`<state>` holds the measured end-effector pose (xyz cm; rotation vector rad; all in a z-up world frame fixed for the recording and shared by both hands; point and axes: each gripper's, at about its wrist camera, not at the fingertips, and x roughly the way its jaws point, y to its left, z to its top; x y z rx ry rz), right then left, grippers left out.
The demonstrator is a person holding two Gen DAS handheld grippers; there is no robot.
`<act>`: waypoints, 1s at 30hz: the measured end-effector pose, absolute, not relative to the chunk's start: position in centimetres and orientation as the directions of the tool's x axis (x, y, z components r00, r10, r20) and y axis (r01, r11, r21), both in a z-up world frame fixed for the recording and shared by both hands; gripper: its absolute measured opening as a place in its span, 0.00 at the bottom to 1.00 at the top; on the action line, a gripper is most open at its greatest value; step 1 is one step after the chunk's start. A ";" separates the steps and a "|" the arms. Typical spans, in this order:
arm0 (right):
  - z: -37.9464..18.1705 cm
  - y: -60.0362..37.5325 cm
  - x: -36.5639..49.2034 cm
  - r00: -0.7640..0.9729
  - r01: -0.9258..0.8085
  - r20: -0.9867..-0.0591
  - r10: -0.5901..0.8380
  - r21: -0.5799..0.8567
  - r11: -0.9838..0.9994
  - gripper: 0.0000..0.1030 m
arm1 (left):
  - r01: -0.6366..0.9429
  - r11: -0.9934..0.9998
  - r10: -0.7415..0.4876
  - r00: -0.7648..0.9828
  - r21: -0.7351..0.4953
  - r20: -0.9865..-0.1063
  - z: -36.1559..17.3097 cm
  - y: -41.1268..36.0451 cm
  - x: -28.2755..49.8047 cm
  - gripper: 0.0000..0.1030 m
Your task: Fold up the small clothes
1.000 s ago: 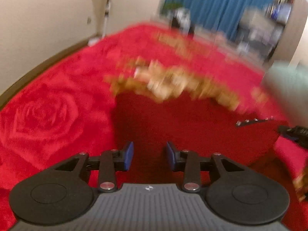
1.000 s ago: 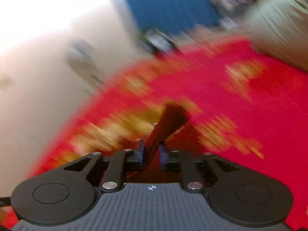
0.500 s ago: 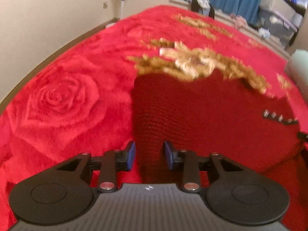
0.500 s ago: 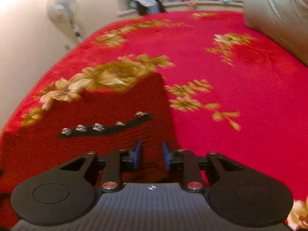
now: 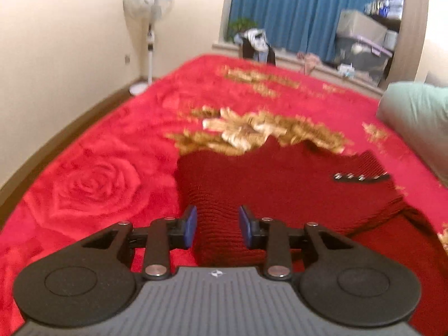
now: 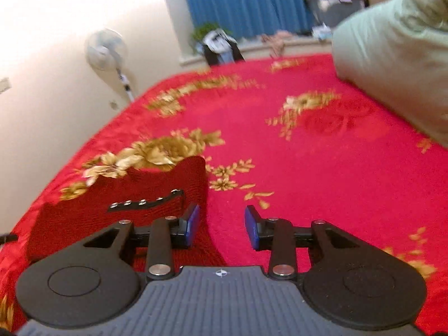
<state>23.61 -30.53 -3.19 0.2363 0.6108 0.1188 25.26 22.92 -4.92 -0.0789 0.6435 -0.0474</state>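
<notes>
A: Where is the garment lying?

B: The dark red ribbed knit garment [image 5: 280, 193] is lying spread on the bright red plush blanket with gold flowers and rose patterns [image 5: 92, 184]. A black strap with a row of small silver studs [image 5: 361, 177] is running across its upper right part.

A: What is the left gripper [image 5: 217, 225] doing?

B: Its blue-padded jaws have just been opening a little. They are standing apart with knit fabric showing between them, though the pads are not pressing on it, so it is released.

A: And the right gripper [image 6: 222, 228]?

B: Its jaws have just been opening too and are now standing wide. The garment's right edge [image 6: 205, 196] is lying just beside the left pad, and mostly bare blanket [image 6: 308, 173] is showing in the gap. It is gripping nothing.

A: Anything else around?

B: A pale green pillow [image 6: 392, 47] is sitting at the far right, a white standing fan [image 5: 149, 28] is by the cream wall, and blue curtains [image 5: 294, 8] are hanging behind the bed.
</notes>
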 end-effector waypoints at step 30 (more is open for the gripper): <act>-12.4 -36.5 13.1 0.470 0.057 -0.842 0.265 0.329 0.943 0.45 | -0.217 0.948 -0.124 0.417 -0.231 -0.901 -12.1 22.9 5.5 0.28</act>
